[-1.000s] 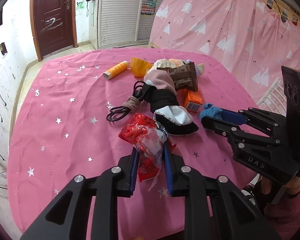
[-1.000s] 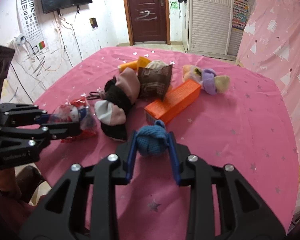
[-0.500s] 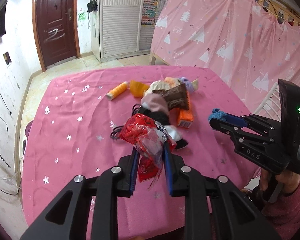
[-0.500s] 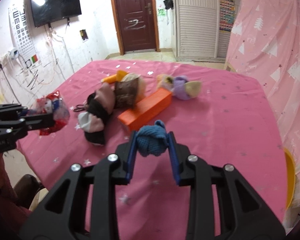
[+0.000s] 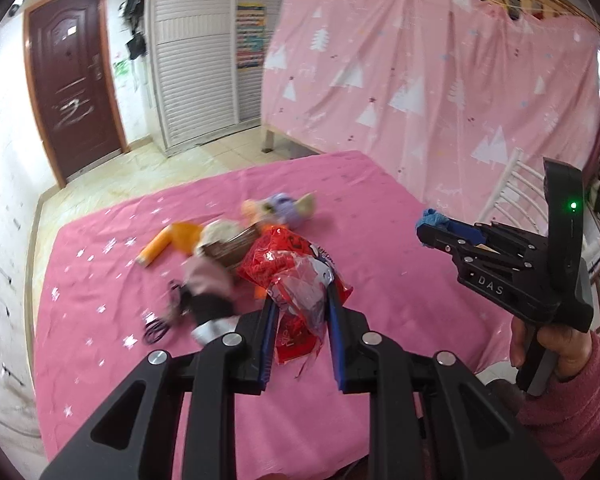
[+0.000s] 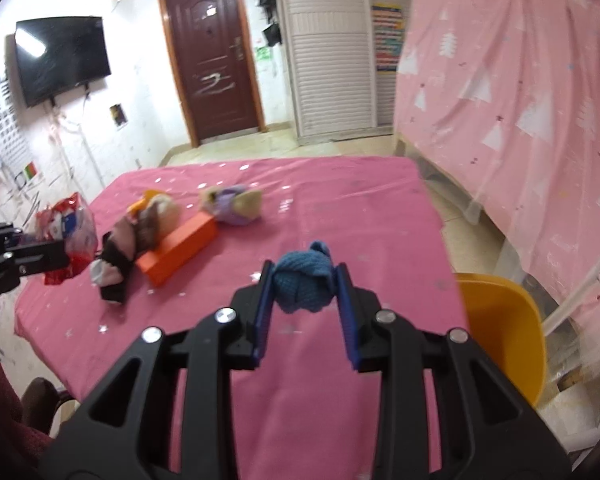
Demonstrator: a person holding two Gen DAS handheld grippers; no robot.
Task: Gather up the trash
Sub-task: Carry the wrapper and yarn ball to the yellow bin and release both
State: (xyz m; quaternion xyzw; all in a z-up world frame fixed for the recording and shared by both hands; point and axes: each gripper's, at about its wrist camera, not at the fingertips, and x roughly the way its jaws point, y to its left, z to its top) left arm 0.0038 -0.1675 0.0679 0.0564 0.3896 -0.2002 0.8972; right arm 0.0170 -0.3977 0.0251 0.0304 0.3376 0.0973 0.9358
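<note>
- Both pairs of jaws are closed on loads: the left gripper point(image 5: 300, 308) is pinched on a red plastic wrapper point(image 5: 292, 268), and the right gripper point(image 6: 302, 292) is clamped on a blue knitted ball point(image 6: 302, 286).
- The wrapper is gripped low on its crumpled body, so that most of it stands above the fingers — a hold that is judged to suit thin film, which would slip from a pinch at the edge.
- The knitted ball is squeezed between the blue pads point(image 6: 263, 312), bulging above them; soft yarn is judged to be kept secure by that pressure alone.
- Both loads are carried clear above the pink star-print cloth point(image 6: 340, 200), touching nothing — a height that is judged to serve carrying rather than picking.
- On the cloth a cluster is seen: an orange box point(image 6: 178, 248), a plush toy point(image 6: 232, 200), dark and pink garments point(image 6: 116, 256), a yellow thread spool point(image 5: 155, 246) and a coiled black cable point(image 5: 156, 326).
- A yellow container point(image 6: 500, 336) is seen just beside the table's right edge, below the cloth level; it is judged a likely drop point, though this cannot be confirmed.
- The left view is blurred around the cluster, so finer contacts among those things cannot be told.
</note>
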